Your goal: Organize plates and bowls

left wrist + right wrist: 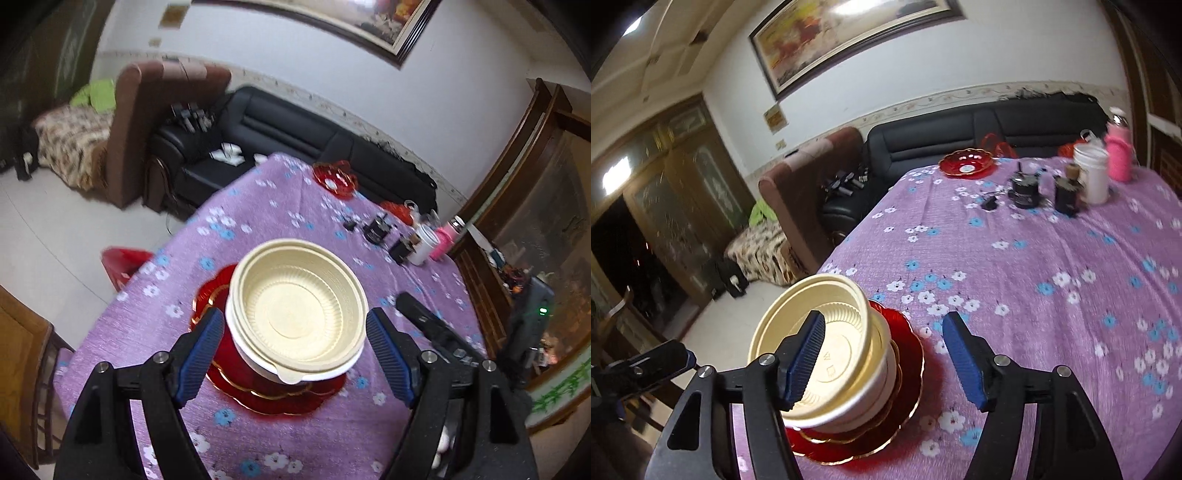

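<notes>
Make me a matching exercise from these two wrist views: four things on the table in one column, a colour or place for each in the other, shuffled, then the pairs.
Column 1
1. stacked bowls
2. lone red dish
3. white tub
4. bottle

Column 2
A. pink, at the table's far edge
B. cream, sitting on red plates
C. by itself at the far end near the sofa
D. plain white, next to the pink one

Pairs: 1-B, 2-C, 3-D, 4-A

black sofa point(295, 136), white wall point(280, 51)
</notes>
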Demonstrator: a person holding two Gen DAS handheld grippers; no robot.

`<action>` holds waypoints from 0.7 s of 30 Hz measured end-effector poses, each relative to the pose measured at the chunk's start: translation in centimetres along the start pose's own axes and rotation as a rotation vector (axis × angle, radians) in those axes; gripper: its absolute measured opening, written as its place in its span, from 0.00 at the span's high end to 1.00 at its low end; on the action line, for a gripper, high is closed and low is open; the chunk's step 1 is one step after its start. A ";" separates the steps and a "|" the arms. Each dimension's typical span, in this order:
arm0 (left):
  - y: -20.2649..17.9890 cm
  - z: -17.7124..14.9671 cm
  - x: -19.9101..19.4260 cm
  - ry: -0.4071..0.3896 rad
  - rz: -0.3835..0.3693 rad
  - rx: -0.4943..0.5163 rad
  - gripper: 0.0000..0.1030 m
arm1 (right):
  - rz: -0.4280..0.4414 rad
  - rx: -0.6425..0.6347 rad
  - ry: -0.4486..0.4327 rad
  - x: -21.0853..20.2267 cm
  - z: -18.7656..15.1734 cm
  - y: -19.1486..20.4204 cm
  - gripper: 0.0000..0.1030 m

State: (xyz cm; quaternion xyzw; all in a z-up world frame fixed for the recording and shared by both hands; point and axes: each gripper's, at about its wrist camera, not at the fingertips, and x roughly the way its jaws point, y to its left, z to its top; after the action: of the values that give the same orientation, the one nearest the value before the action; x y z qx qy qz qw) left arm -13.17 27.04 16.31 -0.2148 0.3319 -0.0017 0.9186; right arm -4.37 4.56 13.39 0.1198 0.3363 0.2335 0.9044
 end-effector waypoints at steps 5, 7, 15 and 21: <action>-1.2 -1.4 -1.0 -0.110 0.098 0.055 0.19 | 0.016 0.042 -0.023 -2.1 -1.3 -0.7 0.26; -1.8 -2.1 -1.3 -0.147 0.144 0.078 0.18 | 0.019 0.048 -0.026 -2.8 -2.0 -0.8 0.26; -4.0 -5.0 -3.0 -0.284 0.254 0.155 0.05 | 0.007 0.012 -0.043 -4.9 -4.6 -0.3 0.24; -5.6 -6.6 -3.8 -0.336 0.282 0.201 0.02 | -0.016 -0.042 -0.062 -6.2 -6.7 0.8 0.23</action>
State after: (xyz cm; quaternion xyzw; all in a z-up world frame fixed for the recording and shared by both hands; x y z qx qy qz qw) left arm -19.38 19.90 16.34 -0.0712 0.1994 0.1295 0.9687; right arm -13.18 2.53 12.14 0.1053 0.3043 0.2297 0.9184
